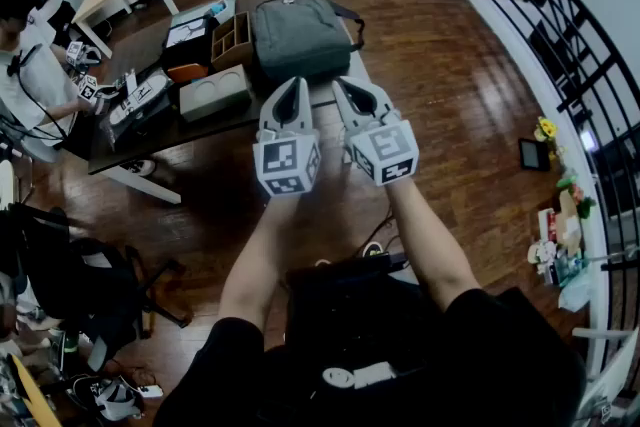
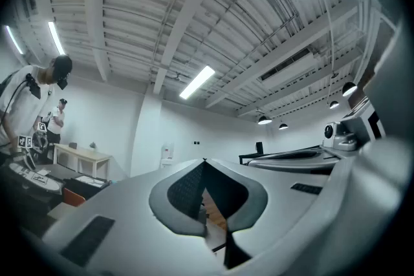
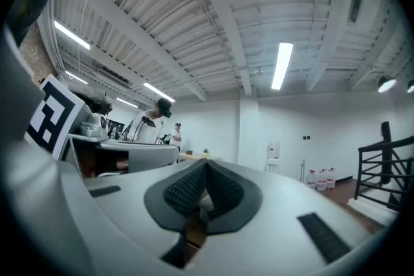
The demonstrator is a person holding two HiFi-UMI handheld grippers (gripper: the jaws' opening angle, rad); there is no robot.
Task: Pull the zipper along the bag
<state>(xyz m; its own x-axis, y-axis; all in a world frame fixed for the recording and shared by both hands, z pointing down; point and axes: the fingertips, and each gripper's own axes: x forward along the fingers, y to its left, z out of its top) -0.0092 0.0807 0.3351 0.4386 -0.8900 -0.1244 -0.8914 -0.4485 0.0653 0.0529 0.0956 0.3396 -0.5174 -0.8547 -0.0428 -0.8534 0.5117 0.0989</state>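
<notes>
Left tongs (image 1: 291,85) and right tongs (image 1: 345,83) are both closed on nothing, held up short of the grey bag (image 1: 300,35) lying on the table (image 1: 200,130). Its soft fabric will probably buckle, so pinch the small zipper pull firmly.

**Q:** Arm position?
**A:** The left forearm (image 1: 262,255) and right forearm (image 1: 425,235) are bare and extended forward, close together.
**Q:** Grippers?
**A:** The left gripper (image 1: 293,85) and right gripper (image 1: 346,87) sit side by side, tips pointing away from the body and tilted upward.
**Q:** State?
**A:** The left fingers (image 2: 186,192) meet at the tips with nothing between them. The right fingers (image 3: 183,192) are closed and empty.
</notes>
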